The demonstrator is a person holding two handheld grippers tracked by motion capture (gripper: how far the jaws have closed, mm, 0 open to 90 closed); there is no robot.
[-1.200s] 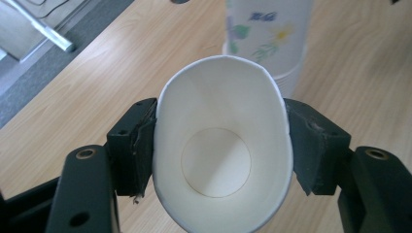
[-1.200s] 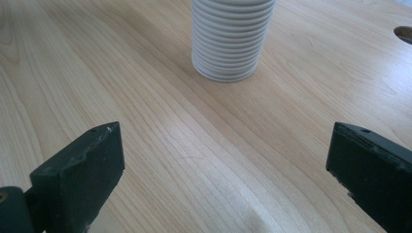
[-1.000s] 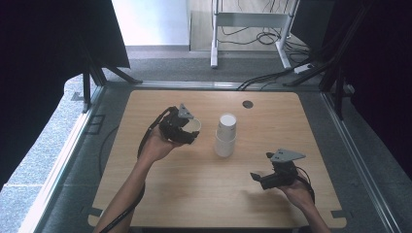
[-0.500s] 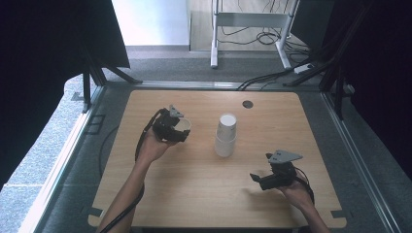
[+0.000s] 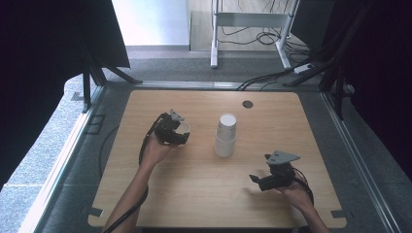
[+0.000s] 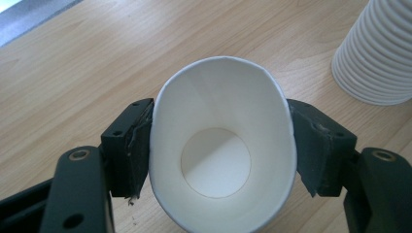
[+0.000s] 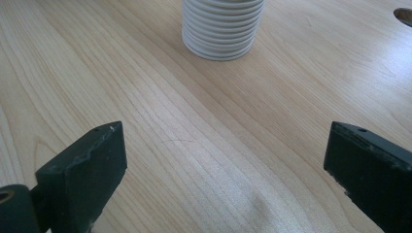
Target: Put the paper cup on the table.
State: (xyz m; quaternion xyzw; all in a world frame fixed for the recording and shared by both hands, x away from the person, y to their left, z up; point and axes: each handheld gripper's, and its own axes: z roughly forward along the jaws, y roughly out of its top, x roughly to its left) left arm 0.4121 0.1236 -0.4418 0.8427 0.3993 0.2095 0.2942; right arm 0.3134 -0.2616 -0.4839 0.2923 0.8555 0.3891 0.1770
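Held a cup [image 6: 221, 150] in the left gripper [image 5: 171, 130], one pad pressed on each side of the rim, mouth squeezed to an oval. Had just been easing those jaws apart, with the cup between them and not yet free. Kept the cup upright, mouth up, inside plain white and empty. Placed it left of the stack [image 5: 226, 136], near but apart, over the left middle of the table [image 5: 194, 194]. Could not tell whether its base touched the wood.

Judged the step to be setting the cup down. To do it well: should seat the base flat on the wood before letting go, widen the jaws slowly so the squeezed rim springs back without hopping, then draw the pads clear sideways or back, not up along the wall. Should leave a gap to the stack so neither pad brushes it.

Rested the right gripper [image 5: 256, 180] near and right on the table, jaws wide apart with nothing between them, pointed toward the stack.

Noted a dark round hole [image 5: 248, 104] far on the table, right of the stack.

Found no brand, label or readable writing on cup, stack or table.
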